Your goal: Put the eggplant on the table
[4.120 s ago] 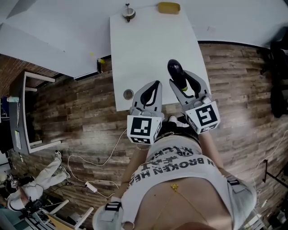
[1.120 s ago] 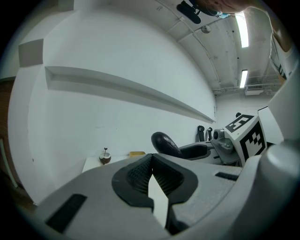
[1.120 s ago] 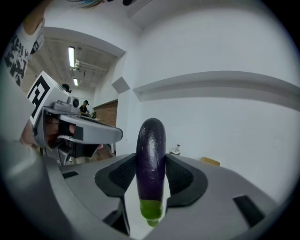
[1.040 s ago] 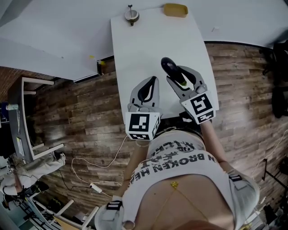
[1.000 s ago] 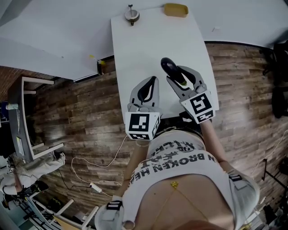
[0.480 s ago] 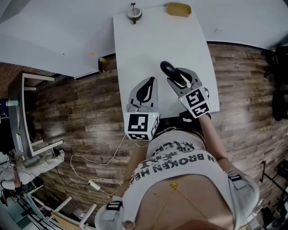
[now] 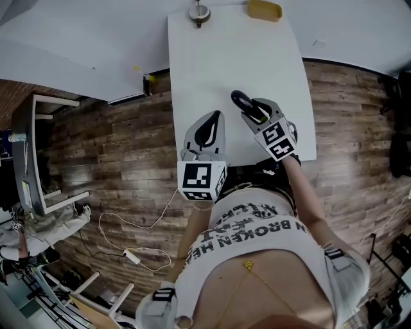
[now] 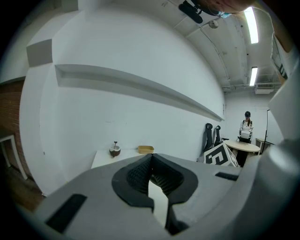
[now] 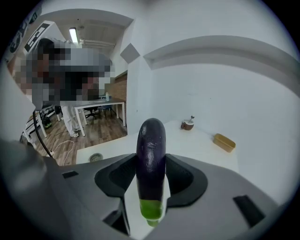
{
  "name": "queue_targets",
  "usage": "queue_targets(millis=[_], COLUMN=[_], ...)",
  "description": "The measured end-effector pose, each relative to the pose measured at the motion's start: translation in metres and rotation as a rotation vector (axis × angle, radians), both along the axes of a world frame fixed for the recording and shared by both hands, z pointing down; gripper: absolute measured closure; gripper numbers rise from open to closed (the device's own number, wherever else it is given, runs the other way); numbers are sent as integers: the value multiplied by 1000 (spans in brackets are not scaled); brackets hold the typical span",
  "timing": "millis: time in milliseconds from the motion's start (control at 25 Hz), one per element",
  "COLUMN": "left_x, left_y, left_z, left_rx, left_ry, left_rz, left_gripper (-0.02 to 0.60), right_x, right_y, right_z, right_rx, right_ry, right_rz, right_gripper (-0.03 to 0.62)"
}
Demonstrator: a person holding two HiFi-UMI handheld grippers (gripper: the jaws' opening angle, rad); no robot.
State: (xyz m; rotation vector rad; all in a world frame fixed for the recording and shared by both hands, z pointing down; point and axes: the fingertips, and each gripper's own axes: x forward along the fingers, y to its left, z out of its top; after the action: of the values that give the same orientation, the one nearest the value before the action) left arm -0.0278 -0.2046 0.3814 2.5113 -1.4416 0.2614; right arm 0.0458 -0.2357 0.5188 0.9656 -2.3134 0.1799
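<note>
A dark purple eggplant (image 9: 151,159) with a green stem end stands between the jaws of my right gripper (image 9: 151,174), which is shut on it. In the head view the eggplant (image 7: 241,99) sticks out beyond the right gripper (image 7: 252,110), over the near right part of the white table (image 7: 225,58). Whether it touches the tabletop I cannot tell. My left gripper (image 7: 220,117) hovers at the table's near edge. Its pads meet at the tips, and the left gripper (image 8: 151,160) holds nothing.
At the table's far edge are a brown cup-like thing with a stem (image 7: 199,11) and a yellow tray (image 7: 264,9). A round grommet (image 9: 95,157) lies in the tabletop's near left. A desk (image 7: 38,154) and a cable (image 7: 128,250) are on the wooden floor to the left.
The right gripper has sunk towards the tabletop with the eggplant in it and tipped further down. The left gripper has stayed about where it was.
</note>
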Motion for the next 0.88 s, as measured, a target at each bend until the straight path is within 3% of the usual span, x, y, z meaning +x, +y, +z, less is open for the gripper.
queue_targets(millis=[560,880], left_x=[-31,-42], left_y=[3,4], left_z=[22,33], left_rx=[-66,-89], left_ry=[-12,-9], left_rz=[-70,-95], left_gripper=[575,575], right_x=[-18,-24], right_y=[2,6], right_z=[73,105], right_rx=[-165,-209], right_ry=[66,125], right_rz=[-59,-102], right_gripper=[399,399])
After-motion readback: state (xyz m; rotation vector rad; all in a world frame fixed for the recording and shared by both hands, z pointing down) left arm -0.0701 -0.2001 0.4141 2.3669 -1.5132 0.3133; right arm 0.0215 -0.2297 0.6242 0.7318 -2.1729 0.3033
